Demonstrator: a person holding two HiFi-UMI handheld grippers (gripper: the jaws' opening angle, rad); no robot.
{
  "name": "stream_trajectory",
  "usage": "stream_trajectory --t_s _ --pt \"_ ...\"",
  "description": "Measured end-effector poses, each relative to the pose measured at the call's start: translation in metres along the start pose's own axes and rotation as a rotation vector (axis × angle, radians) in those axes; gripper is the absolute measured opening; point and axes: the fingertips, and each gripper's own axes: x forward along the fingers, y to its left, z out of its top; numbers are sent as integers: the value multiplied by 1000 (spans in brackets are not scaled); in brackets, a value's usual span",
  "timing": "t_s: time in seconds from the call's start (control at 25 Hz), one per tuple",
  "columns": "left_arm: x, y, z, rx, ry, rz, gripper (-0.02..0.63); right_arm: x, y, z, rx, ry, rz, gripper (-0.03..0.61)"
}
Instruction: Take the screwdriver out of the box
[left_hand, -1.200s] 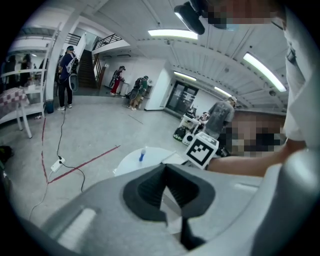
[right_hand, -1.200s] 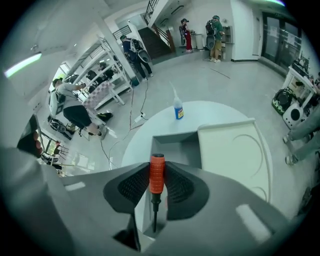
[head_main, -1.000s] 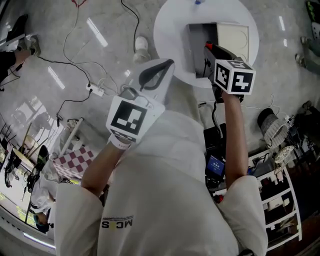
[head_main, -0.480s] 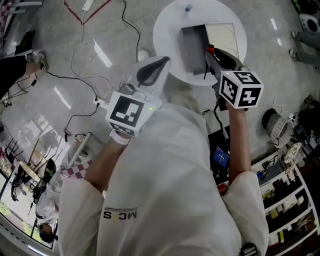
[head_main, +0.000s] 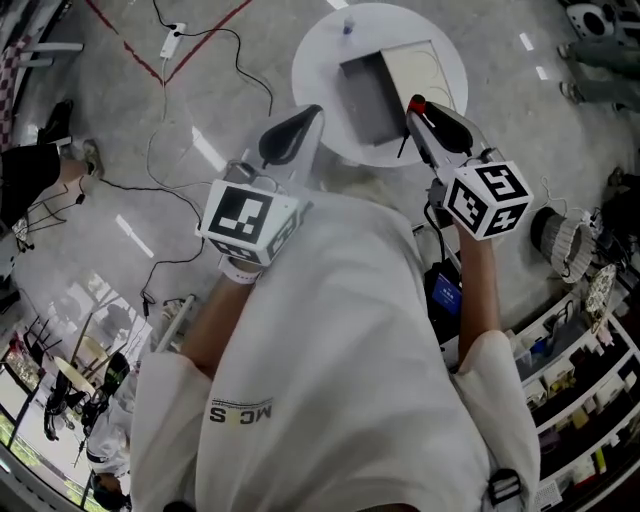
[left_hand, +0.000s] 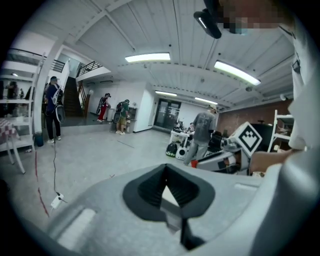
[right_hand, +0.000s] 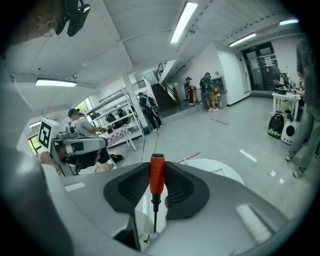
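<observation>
One screwdriver (right_hand: 157, 172) gripped in right fingers (right_hand: 182, 189), high above box (head_main: 368, 98) rim, left fingers (left_hand: 149, 189) closed

Bright, even light from ceiling strips (left_hand: 147, 58), glare streaks on glossy floor (head_main: 206, 149), strong fisheye distortion, dark corners.

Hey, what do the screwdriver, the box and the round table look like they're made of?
Screwdriver: matte red handle, likely plastic or rubber; thin dark shaft, probably metal.
Box: flat dull grey panels with a cream part beside them, perhaps card or plastic; the look leaves it open.
Round table: smooth plain white top, possibly laminate or painted board.
</observation>
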Motion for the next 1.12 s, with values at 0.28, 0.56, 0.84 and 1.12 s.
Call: stream_trajectory --t_s 0.28,0.56,0.84,1.12 --pt "1 -30 11 34 -25 -12 2 -64 -9 8 -57 -139 -9 95" --pt "4 -55 7 31 -37 -48 2 -99 13 17 -154 -261 23 95" --pt "10 -72 12 42 -53 -67 2 -121 22 18 -188 -316 25 95" --pt "18 -82 12 51 -62 -70 2 -122 14 9 -227 -298 17 95"
